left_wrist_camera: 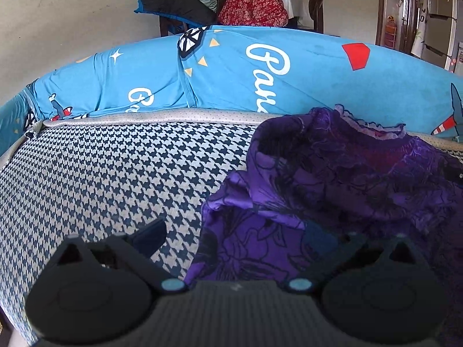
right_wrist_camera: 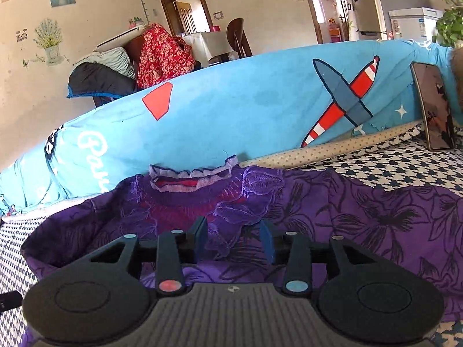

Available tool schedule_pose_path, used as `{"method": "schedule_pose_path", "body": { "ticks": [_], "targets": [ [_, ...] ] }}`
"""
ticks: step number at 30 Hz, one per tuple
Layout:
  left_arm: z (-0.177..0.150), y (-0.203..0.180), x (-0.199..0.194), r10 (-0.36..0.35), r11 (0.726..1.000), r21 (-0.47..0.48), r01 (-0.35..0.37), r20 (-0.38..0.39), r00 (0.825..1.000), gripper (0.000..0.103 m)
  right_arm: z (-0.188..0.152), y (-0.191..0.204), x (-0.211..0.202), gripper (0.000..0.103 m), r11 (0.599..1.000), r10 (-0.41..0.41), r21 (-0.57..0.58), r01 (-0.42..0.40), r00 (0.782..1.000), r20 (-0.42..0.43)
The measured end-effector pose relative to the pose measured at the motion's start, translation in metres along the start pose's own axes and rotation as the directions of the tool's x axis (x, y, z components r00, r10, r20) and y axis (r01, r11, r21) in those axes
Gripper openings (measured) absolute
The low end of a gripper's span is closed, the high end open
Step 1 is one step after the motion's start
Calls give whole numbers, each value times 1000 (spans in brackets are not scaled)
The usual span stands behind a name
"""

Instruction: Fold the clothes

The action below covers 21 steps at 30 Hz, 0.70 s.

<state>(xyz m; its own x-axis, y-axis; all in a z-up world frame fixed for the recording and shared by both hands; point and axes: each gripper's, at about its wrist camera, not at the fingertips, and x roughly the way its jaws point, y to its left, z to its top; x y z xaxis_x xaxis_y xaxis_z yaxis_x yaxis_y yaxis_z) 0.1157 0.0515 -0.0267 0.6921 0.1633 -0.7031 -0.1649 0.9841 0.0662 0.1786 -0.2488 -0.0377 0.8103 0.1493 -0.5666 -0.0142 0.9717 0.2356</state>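
Right wrist view: the right claw hovers spread over a purple floral garment; the left claw likewise spread, pinching nothing.

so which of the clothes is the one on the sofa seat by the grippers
The purple floral top with the frilly collar; the red floral garment and dark one are piled behind the sofa.
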Motion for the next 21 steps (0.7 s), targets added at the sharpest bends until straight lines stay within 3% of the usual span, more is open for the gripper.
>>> {"method": "schedule_pose_path", "body": {
  "ticks": [3, 6, 11, 19, 20, 21],
  "targets": [
    [0, -2, 0, 4, 1000, 8, -4, 4, 1000, 103, 1, -3, 1, 45, 998, 48, -32, -50, 997, -62],
    [0, -2, 1, 12, 1000, 12, -12, 3, 1000, 103, -3, -2, -3, 59, 988, 74, -127, -86, 993, -95],
    [0, -3, 2, 10, 1000, 15, -9, -3, 1000, 103, -17, 1, -1, 73, 948, 77, -298, -111, 989, -124],
    [-6, -17, 8, -33, 993, 111, 36, -31, 999, 103, -33, 16, 21, 72, 928, 91, -351, -127, 989, -119],
    [-8, -20, 8, -40, 989, 140, 44, -27, 999, 103, -35, 19, 23, 65, 925, 90, -359, -125, 989, -113],
    [-10, -24, 7, -47, 984, 169, 50, -21, 999, 103, -36, 21, 25, 49, 923, 92, -362, -128, 989, -117]
  ]
}}
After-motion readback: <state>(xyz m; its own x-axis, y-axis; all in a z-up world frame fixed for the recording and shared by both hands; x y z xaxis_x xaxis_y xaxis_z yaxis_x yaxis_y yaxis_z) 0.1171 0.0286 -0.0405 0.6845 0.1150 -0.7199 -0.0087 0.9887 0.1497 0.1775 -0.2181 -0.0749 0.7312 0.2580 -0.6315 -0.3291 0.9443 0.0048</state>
